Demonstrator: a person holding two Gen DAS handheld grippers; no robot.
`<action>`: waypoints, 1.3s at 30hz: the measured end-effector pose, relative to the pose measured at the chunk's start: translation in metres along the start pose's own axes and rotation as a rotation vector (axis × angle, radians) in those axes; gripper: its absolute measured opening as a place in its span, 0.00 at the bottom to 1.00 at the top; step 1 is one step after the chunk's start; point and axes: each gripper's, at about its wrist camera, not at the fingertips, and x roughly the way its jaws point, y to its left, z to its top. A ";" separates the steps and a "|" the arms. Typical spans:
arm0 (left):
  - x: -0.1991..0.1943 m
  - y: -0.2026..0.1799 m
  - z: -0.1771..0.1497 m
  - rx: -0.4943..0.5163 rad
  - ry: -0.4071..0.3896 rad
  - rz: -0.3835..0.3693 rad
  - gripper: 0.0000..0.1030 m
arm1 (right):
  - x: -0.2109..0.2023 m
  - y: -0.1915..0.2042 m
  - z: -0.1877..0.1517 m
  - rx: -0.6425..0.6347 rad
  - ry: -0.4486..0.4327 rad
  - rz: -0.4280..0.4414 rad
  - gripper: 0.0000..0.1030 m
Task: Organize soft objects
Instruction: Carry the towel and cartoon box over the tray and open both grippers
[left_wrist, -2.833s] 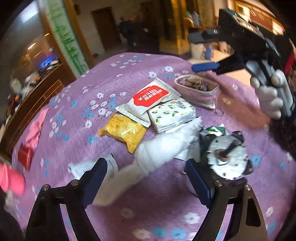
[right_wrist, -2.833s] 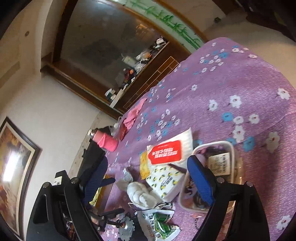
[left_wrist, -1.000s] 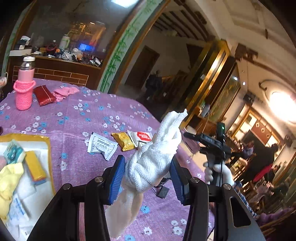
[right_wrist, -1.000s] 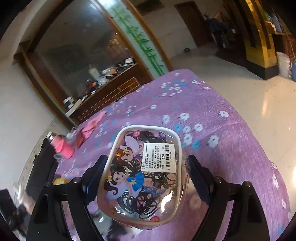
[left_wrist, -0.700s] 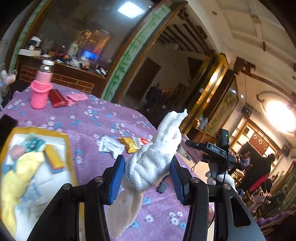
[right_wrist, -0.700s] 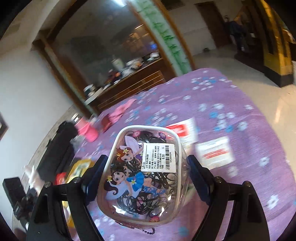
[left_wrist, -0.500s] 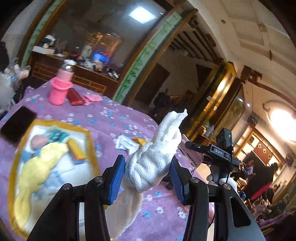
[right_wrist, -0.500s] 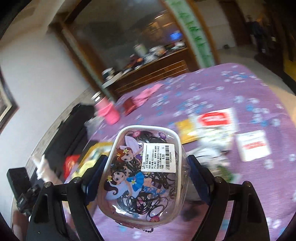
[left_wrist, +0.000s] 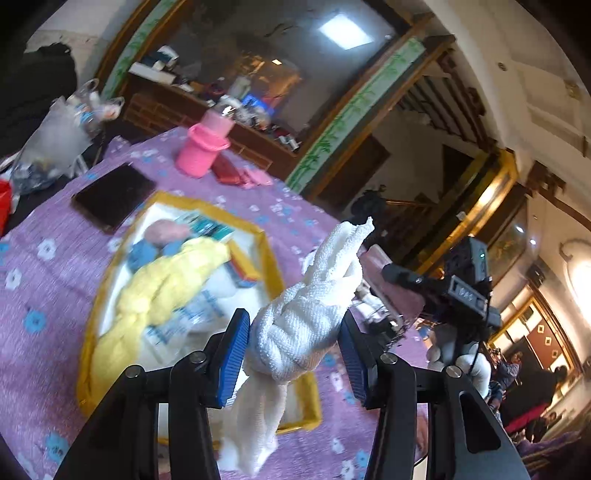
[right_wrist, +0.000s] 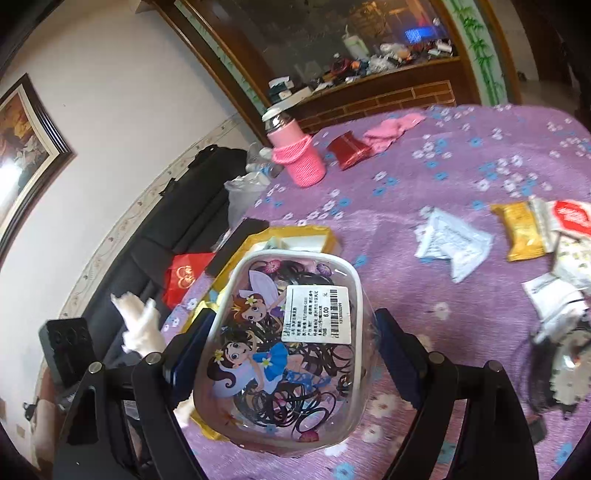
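The jaws of the left gripper (left_wrist: 293, 354) are clamped on a white braided towel (left_wrist: 306, 317), the blue pads pressing its thick knotted middle from either side; the towel's upper end sticks up and forward past the fingertips, while its loose tail hangs down below the jaws. The jaws of the right gripper (right_wrist: 291, 354) stand wide and are closed on a clear pouch of hair ties (right_wrist: 284, 347), a soft plastic case with a white rim, cartoon fairy figures and a barcode price label on its face; the pads grip its two long sides, and the case fills the whole gap between them. Below and beyond the towel in the left wrist view lies a yellow-rimmed tray (left_wrist: 267, 254) on the purple flowered tablecloth (left_wrist: 48, 295), already holding a yellow braided cloth (left_wrist: 162, 288), a pinkish soft item and some small packets. In the right wrist view the same tray's yellow edge (right_wrist: 295, 232) shows just behind the pouch. Farther back on the cloth stand a pink-sleeved bottle (right_wrist: 295, 155), a red packet (right_wrist: 347, 149) and a pink cloth (right_wrist: 391, 129). To the right lie a white sachet (right_wrist: 452, 245), a yellow snack packet (right_wrist: 522, 230) and a red-and-white packet (right_wrist: 569, 218), well apart from both grippers.
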 end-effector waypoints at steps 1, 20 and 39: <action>0.003 0.005 -0.001 -0.016 0.008 0.010 0.50 | 0.007 0.002 0.000 0.006 0.016 0.012 0.82; 0.034 0.038 0.003 -0.191 0.064 0.175 0.71 | 0.091 0.067 -0.001 -0.051 0.159 0.095 0.82; -0.022 0.040 0.000 -0.169 -0.084 0.246 0.88 | 0.097 0.059 -0.015 0.021 0.122 0.057 0.88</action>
